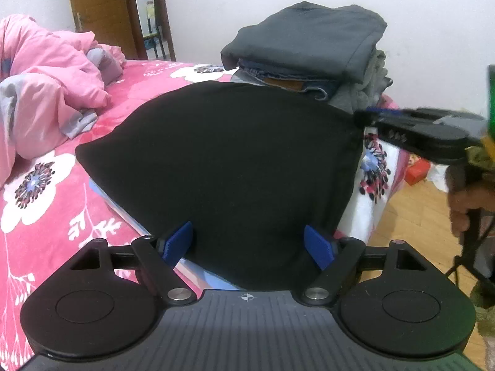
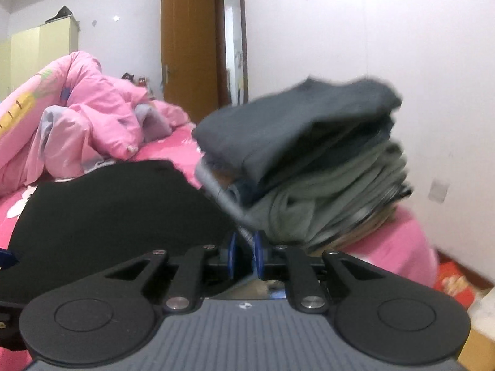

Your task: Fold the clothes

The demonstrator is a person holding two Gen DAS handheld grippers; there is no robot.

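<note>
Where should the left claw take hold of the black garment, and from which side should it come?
Grip the near hem of the black garment, coming from the bed's front edge. That edge already lies between the open pads of the left claw, while the right claw appears to hold the far right corner, so the near side seems the free one.

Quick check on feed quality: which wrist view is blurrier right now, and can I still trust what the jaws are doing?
Right wrist view: motion blur smears the folded stack; the right gripper stays sharp, jaws nearly closed. Left wrist view: crisp, only the right gripper is smeared at the black garment corner; left gripper jaws clearly open. Fisheye bending in both.
</note>
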